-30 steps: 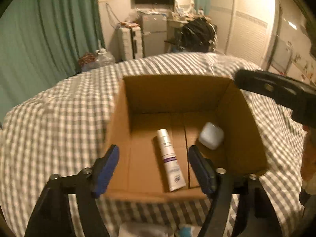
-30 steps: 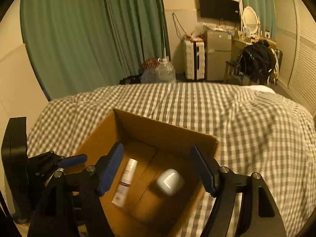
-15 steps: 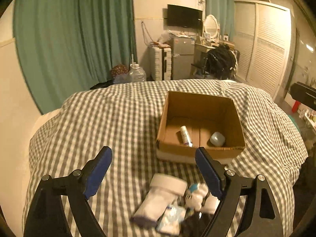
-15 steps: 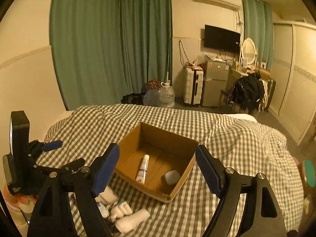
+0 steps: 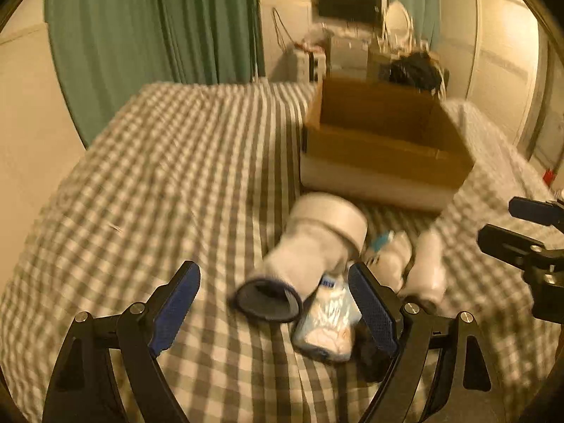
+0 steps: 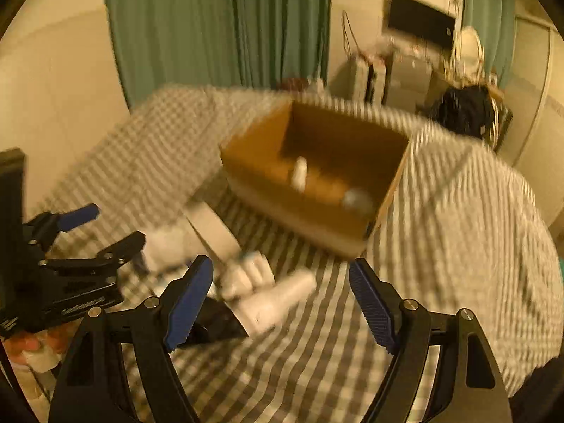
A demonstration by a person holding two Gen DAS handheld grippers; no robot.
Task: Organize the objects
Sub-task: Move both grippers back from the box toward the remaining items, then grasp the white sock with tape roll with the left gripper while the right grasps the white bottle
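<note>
left claw (image 5: 275, 303) spread, empty | right claw (image 6: 282, 296) spread, empty | pouch (image 5: 326, 320) label blurred, unreadable

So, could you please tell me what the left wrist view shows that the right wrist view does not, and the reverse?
Only the left wrist view shows the large white tube with a dark open end and the crinkled pale blue packet beside it. Only the right wrist view looks into the brown cardboard box, where a white tube and a rounded white object lie. Both show the box, the grey checked bedcover, the blurred white items before the box, and the open left gripper and right gripper.
</note>
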